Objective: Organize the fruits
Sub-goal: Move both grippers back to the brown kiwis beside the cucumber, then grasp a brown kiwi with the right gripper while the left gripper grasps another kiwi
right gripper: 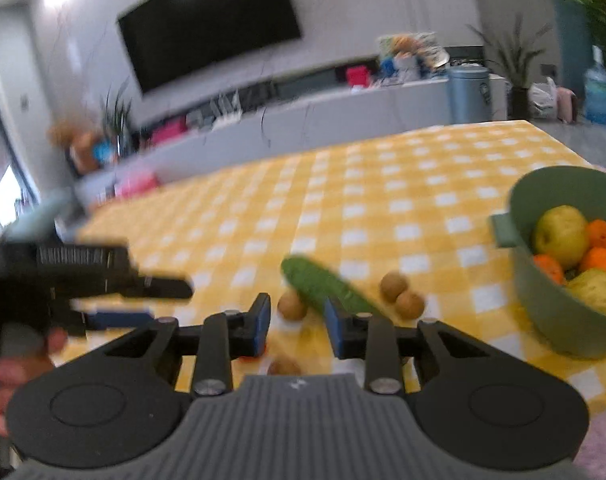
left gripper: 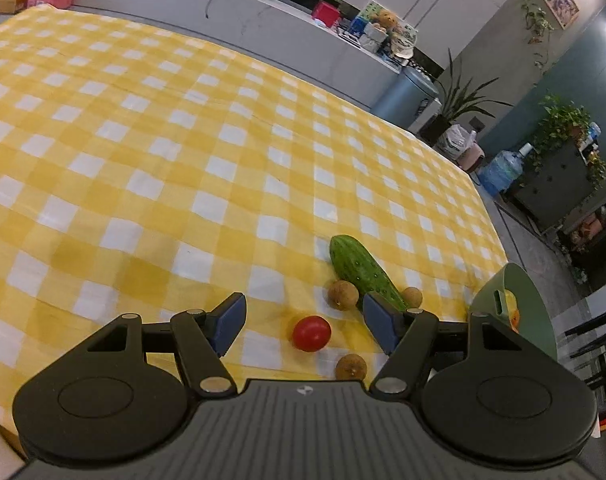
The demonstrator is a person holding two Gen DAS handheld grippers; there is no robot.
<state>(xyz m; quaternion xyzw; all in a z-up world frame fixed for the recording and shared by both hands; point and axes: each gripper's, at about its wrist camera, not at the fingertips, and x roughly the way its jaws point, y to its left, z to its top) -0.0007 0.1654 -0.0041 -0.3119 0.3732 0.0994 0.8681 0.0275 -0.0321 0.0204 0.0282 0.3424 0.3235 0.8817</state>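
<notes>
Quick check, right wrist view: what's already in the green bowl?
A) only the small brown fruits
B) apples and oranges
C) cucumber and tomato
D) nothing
B: the green bowl holds yellow-green apples and oranges, while the cucumber, the small brown fruits and the tomato lie out on the checked cloth.

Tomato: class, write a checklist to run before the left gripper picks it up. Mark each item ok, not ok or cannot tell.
1. The left gripper is open and empty: ok.
2. The tomato lines up with its gap: ok.
3. The tomato lies apart from the cucumber and the nearest longan: ok.
4. The bowl has room: cannot tell, it is partly cut off.
5. The right gripper keeps out of the way: not ok, it points at the same cluster.
</notes>
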